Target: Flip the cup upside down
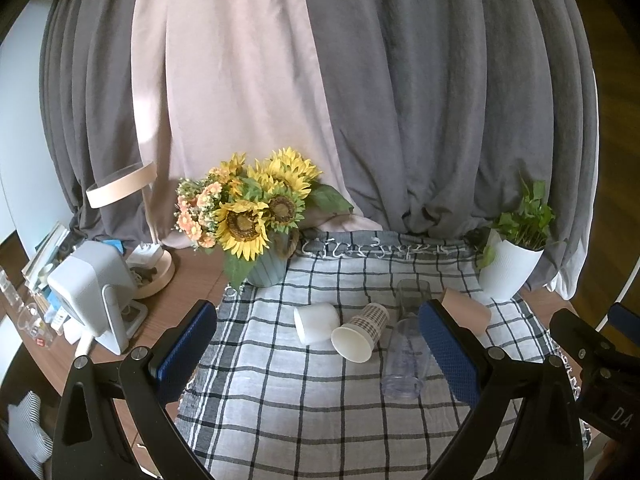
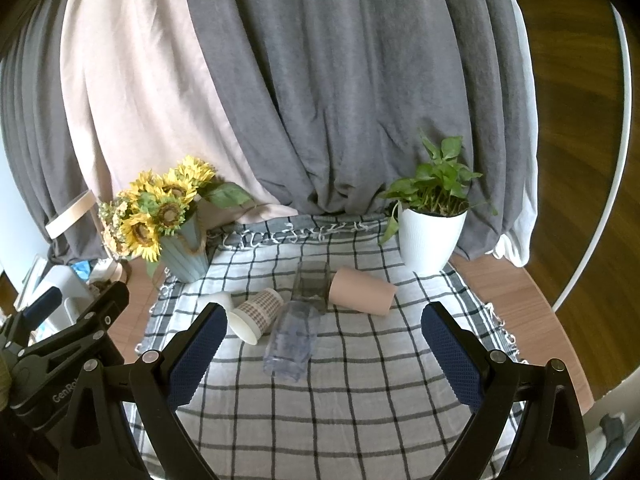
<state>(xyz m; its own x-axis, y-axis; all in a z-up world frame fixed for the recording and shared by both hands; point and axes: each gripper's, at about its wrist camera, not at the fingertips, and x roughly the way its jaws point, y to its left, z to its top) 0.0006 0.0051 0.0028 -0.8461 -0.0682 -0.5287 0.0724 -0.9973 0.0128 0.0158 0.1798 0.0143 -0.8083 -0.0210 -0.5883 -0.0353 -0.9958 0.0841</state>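
Several cups lie on their sides on the checked cloth: a white cup, a houndstooth paper cup, a clear plastic cup, a beige cup partly behind my finger. A clear glass stands behind them. In the right wrist view they show as the white cup, paper cup, clear plastic cup, glass and beige cup. My left gripper is open and empty, short of the cups. My right gripper is open and empty, near the clear cup.
A sunflower vase stands at the cloth's back left, a white plant pot at back right. Curtains hang behind. A white device, a lamp base and clutter sit on the wooden table to the left. The other gripper shows at the left edge.
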